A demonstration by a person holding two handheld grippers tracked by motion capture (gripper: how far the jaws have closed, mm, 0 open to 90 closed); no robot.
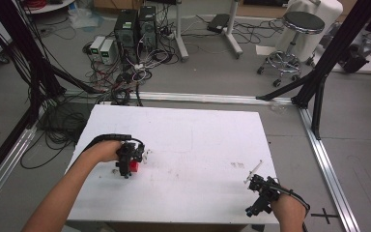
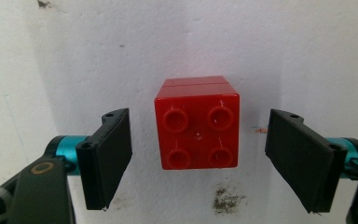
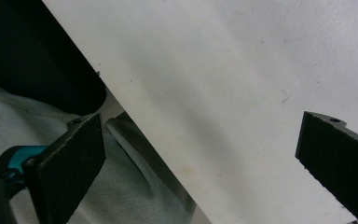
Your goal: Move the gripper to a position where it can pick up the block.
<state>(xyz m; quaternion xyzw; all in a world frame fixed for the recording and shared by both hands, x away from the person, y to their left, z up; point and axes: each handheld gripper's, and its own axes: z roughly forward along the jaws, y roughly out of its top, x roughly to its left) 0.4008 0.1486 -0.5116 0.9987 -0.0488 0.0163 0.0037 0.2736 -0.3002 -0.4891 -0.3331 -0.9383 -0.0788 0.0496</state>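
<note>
Red brick (image 2: 197, 122) between parted left gripper (image 2: 198, 158) jaws, untouched on the desk (image 1: 198, 140) (pre-grasp, likely); next, squeezing both sides evenly. Right gripper (image 3: 200, 161) jaws agape, empty.

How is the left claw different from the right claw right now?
The left claw is over the middle-left of the white table, straddling a red brick without touching it; the right claw hangs at the table's near right edge with nothing between its jaws. Both are open, with black pads.
</note>
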